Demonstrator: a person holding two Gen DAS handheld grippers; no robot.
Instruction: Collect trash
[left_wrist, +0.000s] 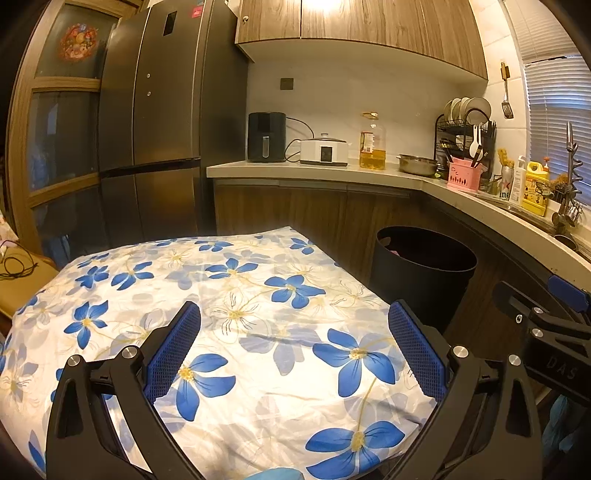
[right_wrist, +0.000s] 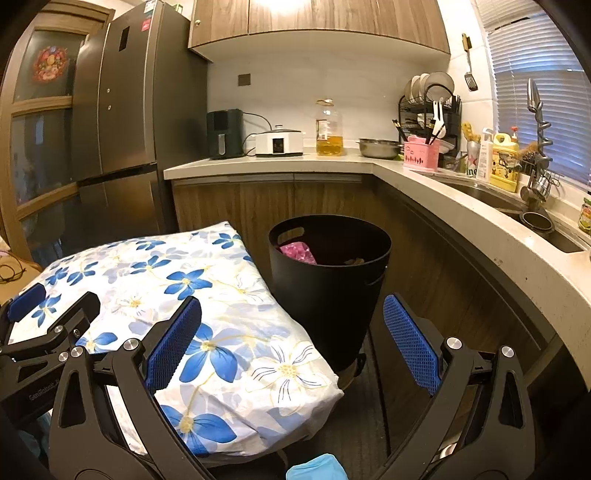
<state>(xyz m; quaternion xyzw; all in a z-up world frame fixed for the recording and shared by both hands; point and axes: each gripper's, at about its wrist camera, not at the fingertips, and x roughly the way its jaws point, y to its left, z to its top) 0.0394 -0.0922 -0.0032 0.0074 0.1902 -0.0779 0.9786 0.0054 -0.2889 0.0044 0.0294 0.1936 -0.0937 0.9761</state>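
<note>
One black bin (right_wrist: 328, 284), on the floor right of one floral-covered desk (right_wrist: 207, 306), containing one pink item (right_wrist: 298, 253). Two grippers, left gripper (left_wrist: 293, 343) and right gripper (right_wrist: 291, 332): fingers wide apart, empty

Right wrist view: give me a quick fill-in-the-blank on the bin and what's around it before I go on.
1. The bin is coloured ____.
2. Inside it lies a crumpled ____ wrapper.
3. The bin stands to the ____ of the floral cloth.
4. Both tongs, left and right, are ____ and hold nothing.

Missing words: black; pink; right; open
</note>
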